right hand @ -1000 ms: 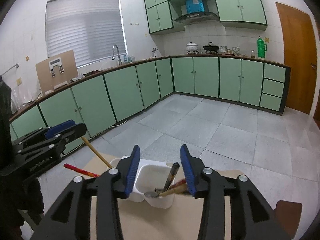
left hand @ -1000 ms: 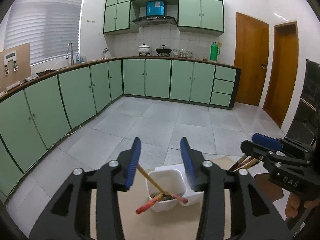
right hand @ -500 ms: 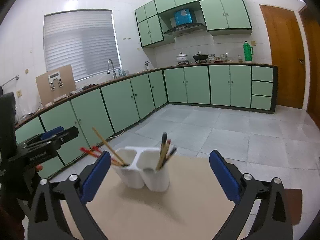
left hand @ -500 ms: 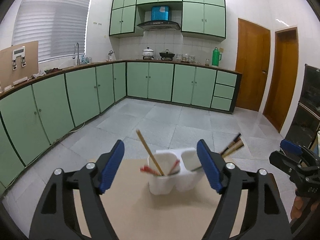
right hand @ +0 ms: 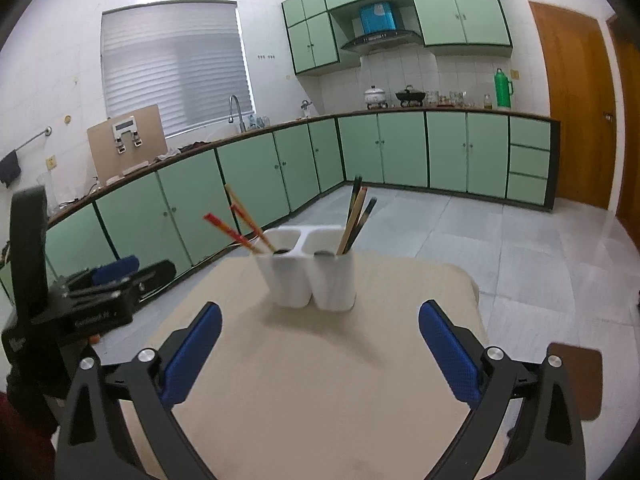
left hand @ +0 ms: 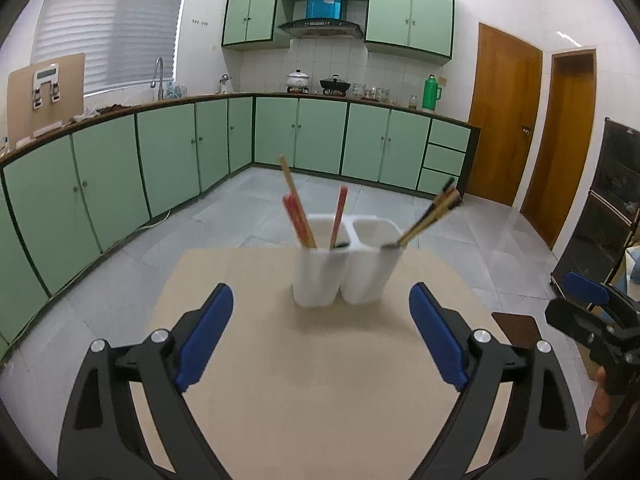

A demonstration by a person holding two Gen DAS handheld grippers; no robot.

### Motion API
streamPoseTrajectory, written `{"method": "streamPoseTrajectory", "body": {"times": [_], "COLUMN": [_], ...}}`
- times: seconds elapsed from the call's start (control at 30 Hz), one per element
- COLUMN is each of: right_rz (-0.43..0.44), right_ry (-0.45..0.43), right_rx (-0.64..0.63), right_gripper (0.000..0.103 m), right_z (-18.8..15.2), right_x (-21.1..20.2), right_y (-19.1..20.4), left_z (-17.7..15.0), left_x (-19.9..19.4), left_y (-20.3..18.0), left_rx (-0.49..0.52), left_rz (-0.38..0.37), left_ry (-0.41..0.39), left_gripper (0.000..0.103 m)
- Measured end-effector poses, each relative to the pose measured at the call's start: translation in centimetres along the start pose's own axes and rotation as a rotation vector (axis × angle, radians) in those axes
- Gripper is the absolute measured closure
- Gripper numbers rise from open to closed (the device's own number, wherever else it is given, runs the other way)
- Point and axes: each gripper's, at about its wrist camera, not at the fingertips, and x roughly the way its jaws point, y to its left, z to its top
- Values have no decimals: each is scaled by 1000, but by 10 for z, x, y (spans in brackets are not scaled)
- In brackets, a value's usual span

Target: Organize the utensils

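A white two-compartment holder (left hand: 346, 266) stands upright at the far end of a beige table (left hand: 304, 380). Its left cup holds red and tan chopsticks (left hand: 297, 208); its right cup holds dark-tipped chopsticks (left hand: 432, 212). My left gripper (left hand: 320, 340) is open and empty, well short of the holder. In the right wrist view the holder (right hand: 310, 270) shows with the red chopsticks (right hand: 232, 232) on the left and the dark ones (right hand: 356, 216) on the right. My right gripper (right hand: 320, 356) is open and empty, also short of it.
The right gripper's body shows at the left view's right edge (left hand: 596, 320); the left one's at the right view's left edge (right hand: 96, 296). Green kitchen cabinets (left hand: 168, 160) and a tiled floor (left hand: 460, 240) lie beyond the table. A brown stool seat (right hand: 576, 380) sits at the table's right.
Both grippers have opened wide and pulled back from the holder, dropping lower. The chopsticks now stand in the cups, released.
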Motion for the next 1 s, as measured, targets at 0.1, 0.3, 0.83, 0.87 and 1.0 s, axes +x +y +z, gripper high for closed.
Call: {"method": "streamPoseTrajectory", "body": {"times": [0.1,0.3,0.83,0.87,1.0], "right_rz": [10,29,79,81,79], "right_ry": [17,42,-9,-12,-18], "right_rx": [13,11,-40,-45,-63], "right_gripper": [6,6,6,6,6], "right_z": [-6,-14,4,5,9], "right_x": [-6,-16,-48,-49,-51], "right_y": [3,15,42,44,48], "left_z": [-9,-20,-18,-18,-14], "left_x": [-13,-40,-88,-90,-97], "left_y": [-1,-6,-8,-8,-11], "left_rx": [-3,17,31,32,41], "left_rz": [-7,-25,-7,-8,-12], "left_ry": [5,-8,-77,-80,-99], "left_gripper": [14,12,12,12,12]}}
